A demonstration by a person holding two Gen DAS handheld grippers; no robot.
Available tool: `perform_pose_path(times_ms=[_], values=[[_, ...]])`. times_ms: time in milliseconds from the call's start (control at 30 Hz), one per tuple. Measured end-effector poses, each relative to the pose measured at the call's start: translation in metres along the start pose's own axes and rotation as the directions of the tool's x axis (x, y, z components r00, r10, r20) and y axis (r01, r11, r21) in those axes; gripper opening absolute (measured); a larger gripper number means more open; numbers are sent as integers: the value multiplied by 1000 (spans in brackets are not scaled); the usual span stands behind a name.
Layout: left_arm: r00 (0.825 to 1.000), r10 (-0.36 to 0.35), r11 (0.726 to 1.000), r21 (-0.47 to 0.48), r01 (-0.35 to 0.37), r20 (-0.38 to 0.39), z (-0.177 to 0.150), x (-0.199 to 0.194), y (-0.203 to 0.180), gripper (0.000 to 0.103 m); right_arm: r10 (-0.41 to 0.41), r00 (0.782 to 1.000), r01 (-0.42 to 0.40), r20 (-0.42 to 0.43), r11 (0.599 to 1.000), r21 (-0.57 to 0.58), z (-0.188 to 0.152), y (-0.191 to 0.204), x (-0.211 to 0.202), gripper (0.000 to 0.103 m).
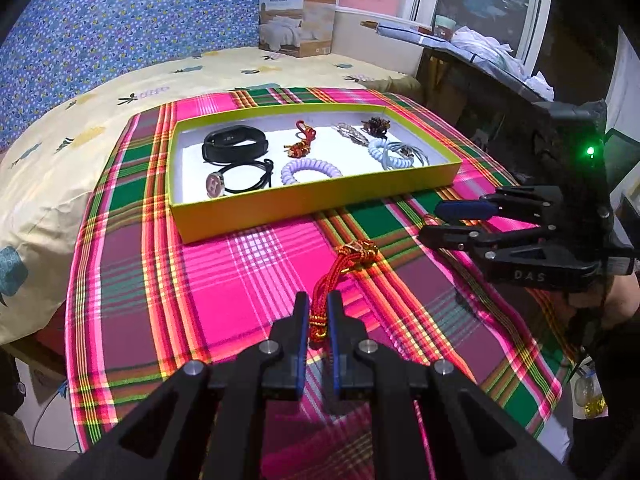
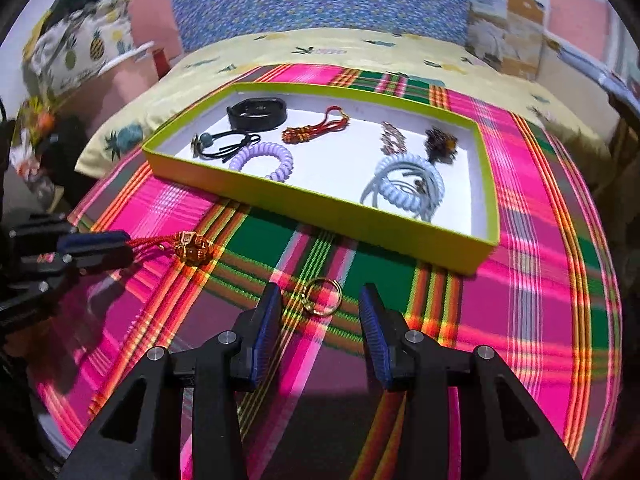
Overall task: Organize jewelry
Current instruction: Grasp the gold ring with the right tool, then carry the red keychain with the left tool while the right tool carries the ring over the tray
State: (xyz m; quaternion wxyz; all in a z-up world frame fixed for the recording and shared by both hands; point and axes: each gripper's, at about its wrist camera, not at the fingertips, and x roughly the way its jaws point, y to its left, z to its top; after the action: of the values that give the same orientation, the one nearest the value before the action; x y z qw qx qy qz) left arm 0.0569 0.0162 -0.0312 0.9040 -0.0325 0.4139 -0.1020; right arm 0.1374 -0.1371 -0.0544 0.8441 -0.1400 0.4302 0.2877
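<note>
Left gripper [image 1: 318,312]: clamped on the cord end of one red-and-gold knotted charm [image 1: 352,258], its knot lying on the plaid cloth [image 1: 248,280].
Right gripper [image 2: 320,304]: jaws apart, nothing pinched, over one gold ring [image 2: 320,296] on the cloth.
Yellow-green tray [image 1: 280,212]: two black bands, two spiral hair ties (lilac, pale blue), one red knotted charm, two small clips.

Pink-green plaid cloth [image 1: 248,264]; yellow-green tray [image 1: 320,212]; red-gold cord [image 1: 340,276]
</note>
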Motion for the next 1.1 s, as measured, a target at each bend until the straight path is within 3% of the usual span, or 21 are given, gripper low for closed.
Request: perform_pose_path(times_ms=[100, 167, 467, 1100], values=[[1000, -3, 1000, -2, 3, -2, 0, 1, 0, 9, 8, 1000, -8, 2, 1000, -18, 1, 1, 1, 35], [1000, -5, 1000, -4, 5, -3, 0, 1, 1, 9, 9, 1000, -9, 3, 1000, -23, 1, 2, 1, 23], [1000, -24, 999, -21, 24, 12, 4, -2, -1, 9, 9, 1000, -9, 10, 1000, -17, -2, 6, -5, 22], [993, -58, 997, -45, 63, 101, 23, -37, -5, 9, -2, 993, -4, 117, 999, 49, -5, 7, -49, 22]])
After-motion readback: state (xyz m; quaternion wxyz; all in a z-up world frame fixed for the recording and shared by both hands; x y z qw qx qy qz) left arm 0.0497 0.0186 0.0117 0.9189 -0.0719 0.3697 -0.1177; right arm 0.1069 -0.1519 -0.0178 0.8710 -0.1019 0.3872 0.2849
